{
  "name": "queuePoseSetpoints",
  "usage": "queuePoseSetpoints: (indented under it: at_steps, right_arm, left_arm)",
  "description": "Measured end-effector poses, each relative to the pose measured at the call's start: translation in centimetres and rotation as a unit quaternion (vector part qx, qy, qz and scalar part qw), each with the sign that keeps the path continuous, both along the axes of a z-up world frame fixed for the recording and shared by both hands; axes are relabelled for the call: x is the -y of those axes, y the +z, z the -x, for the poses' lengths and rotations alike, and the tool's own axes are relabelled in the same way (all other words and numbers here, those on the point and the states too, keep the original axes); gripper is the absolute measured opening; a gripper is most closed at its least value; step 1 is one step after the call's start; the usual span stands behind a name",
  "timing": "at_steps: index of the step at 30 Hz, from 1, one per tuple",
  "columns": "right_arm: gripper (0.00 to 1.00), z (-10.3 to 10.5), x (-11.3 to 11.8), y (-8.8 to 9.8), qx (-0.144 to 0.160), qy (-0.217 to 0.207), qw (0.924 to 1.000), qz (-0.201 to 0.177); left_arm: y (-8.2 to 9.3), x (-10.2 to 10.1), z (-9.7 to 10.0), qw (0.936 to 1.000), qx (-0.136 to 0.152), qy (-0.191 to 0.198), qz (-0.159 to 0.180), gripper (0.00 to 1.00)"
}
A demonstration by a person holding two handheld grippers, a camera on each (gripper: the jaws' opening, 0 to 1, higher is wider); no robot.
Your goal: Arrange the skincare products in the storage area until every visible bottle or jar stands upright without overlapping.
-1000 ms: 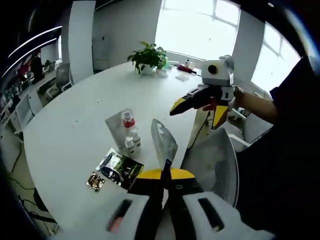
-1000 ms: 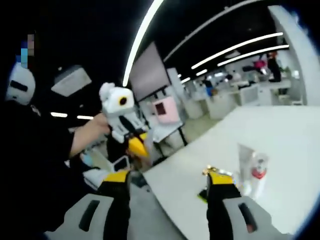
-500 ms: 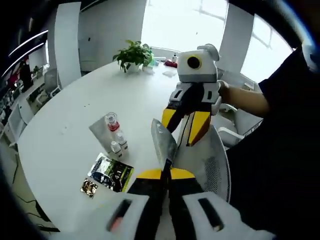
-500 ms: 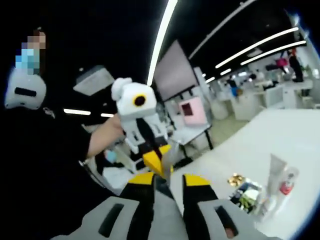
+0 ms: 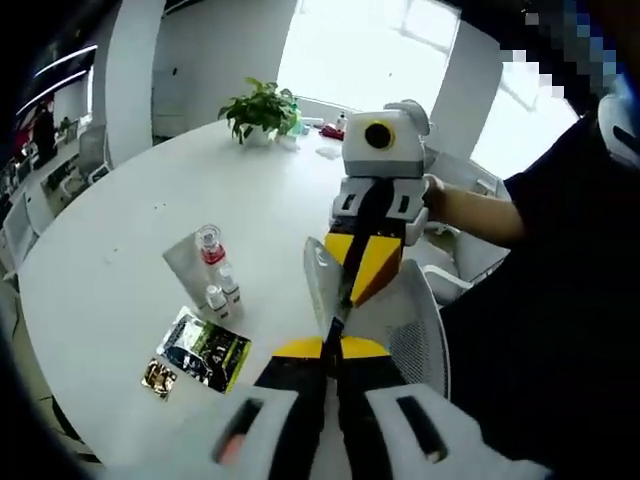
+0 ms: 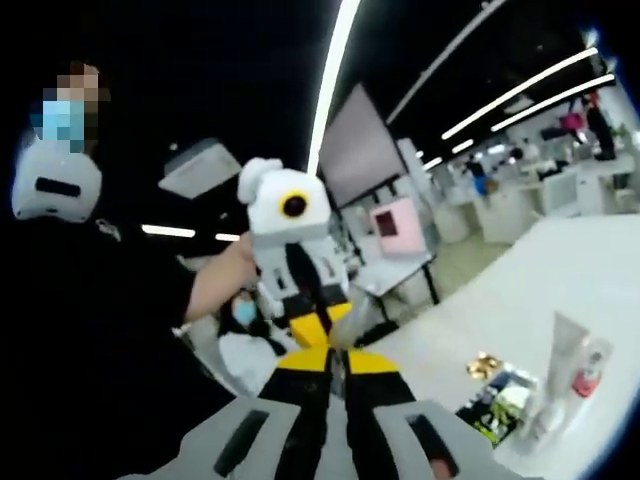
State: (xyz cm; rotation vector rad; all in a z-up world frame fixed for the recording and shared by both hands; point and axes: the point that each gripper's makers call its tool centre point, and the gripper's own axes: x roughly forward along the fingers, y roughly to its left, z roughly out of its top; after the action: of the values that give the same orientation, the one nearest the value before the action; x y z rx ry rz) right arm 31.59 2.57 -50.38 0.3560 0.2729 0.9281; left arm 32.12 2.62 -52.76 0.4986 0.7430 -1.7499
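A flat silver pouch [image 5: 321,283] stands up from my left gripper [image 5: 331,344], which is shut on its lower edge. My right gripper [image 5: 353,296] comes in from the right with its yellow jaws closed on the pouch's upper edge. In the right gripper view my right gripper [image 6: 337,353] is shut on a sliver of the pouch [image 6: 344,331], facing the left gripper [image 6: 324,334]. On the white table [image 5: 120,230] stand a red-capped bottle [image 5: 209,245] and two small white bottles [image 5: 220,292] in front of a grey tube [image 5: 184,266]. The tube [image 6: 564,346] and red-capped bottle [image 6: 588,370] also stand upright in the right gripper view.
A green-black sachet [image 5: 205,349] and a small gold packet [image 5: 157,375] lie flat near the table's front edge. A potted plant [image 5: 262,108] stands at the far side. A mesh chair [image 5: 415,330] is beside the table, and a person's arm [image 5: 475,205] holds the right gripper.
The right gripper has come up to the pouch and its jaws have gone from a narrow gap to shut on it. The left gripper has kept its hold.
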Motion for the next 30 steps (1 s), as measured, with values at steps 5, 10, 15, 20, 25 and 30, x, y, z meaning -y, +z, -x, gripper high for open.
queuePoseSetpoints:
  at_steps: [5,10,15,20,25,30]
  right_arm:
    - [0.0,-0.5,0.6,-0.5,-0.009,-0.021,0.9995,-0.02]
    - [0.0,-1.2,2.2,-0.1,-0.007,-0.063,0.9954,-0.072]
    - [0.0,-1.6,3.6,1.5,0.004,-0.091,0.9857,-0.142]
    - [0.0,-1.9,2.8,2.2,-0.01,-0.095,0.9752,-0.2]
    - [0.0,-2.6,1.4,2.4,-0.021,-0.107,0.9634,-0.245]
    - [0.0,-3.7,0.4,2.2,-0.027,-0.117,0.9589,-0.257]
  left_arm:
    - [-0.5,0.3,-0.8,0.9998,0.001,0.005,0.02,0.11]
    - [-0.2,0.7,-1.4,0.9931,-0.068,0.044,0.085,0.28]
    - [1.5,0.8,-1.3,0.9514,-0.228,0.093,0.185,0.34]
    - [3.7,0.7,-3.0,0.8917,-0.316,0.145,0.289,0.27]
    - [4.2,0.0,-3.8,0.8673,-0.342,0.164,0.322,0.21]
    - [4.2,-1.2,-4.6,0.8451,-0.367,0.185,0.342,0.11]
